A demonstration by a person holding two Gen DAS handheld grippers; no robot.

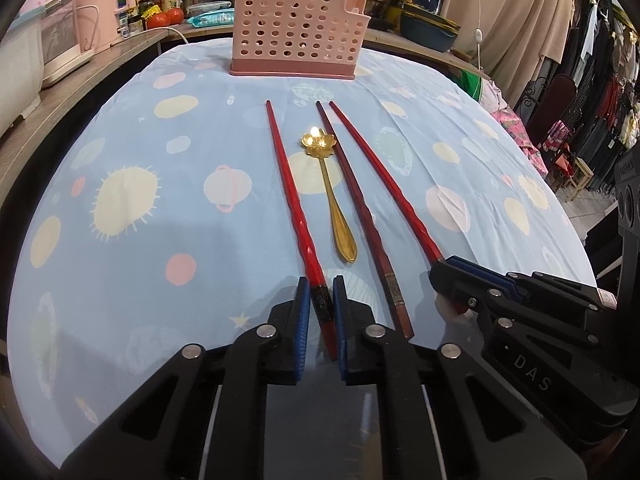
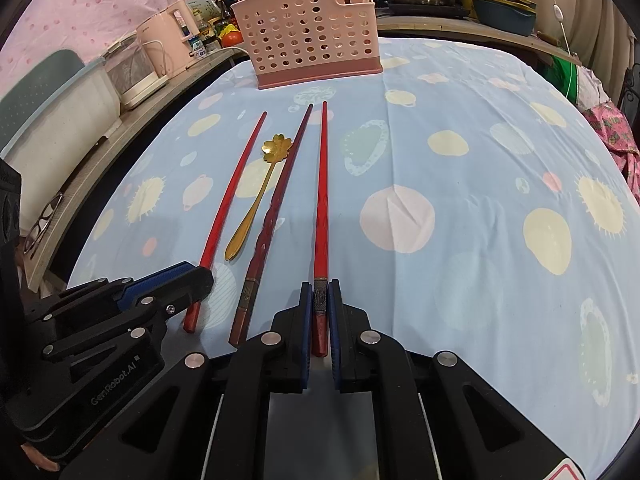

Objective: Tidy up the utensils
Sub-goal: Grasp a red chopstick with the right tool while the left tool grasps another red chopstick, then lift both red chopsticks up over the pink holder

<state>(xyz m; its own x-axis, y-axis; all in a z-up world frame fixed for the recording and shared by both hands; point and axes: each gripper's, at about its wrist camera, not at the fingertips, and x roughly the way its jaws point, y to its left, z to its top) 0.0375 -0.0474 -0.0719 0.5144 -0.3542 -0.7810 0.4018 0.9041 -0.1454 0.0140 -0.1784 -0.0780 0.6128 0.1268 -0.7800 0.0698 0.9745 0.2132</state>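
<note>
1. Three chopsticks and a gold spoon [image 1: 334, 196] are laid side by side on the blue patterned tablecloth [image 1: 160, 184], tips pointing toward the pink perforated utensil holder [image 1: 298, 26] at the far edge; nothing is yet seen placed in the holder.
2. The left red chopstick [image 1: 296, 204] is straddled at its thick butt end by the left gripper [image 1: 322, 312]; the pads are drawn in narrowly, yet slim gaps appear on both sides of the stick, so a firm clamp cannot be confirmed from this view.
3. The right red chopstick [image 2: 321, 200] is pinched at its banded butt end by the right gripper [image 2: 320, 316], the pads pressed against it on both sides.
4. The dark chopstick [image 1: 362, 216] lies untouched between the spoon and the right red one.
5. The chopsticks are judged light, rigid and glossy, hence slippery; a hold on the square, banded butt is judged surer than on the tapered shaft, though a grip so far from the middle may let the tip droop or swing when lifted.
6. The spoon is judged thin, stiff metal lying flat; its slender handle would be the place to be taken, edgewise.
7. The right wrist view shows the left gripper [image 2: 168, 280] side-on over its stick, and spectacles [image 2: 44, 220] on the side shelf; the left wrist view shows a glare on the spoon bowl and clothing hung at the right, absent from the other.
</note>
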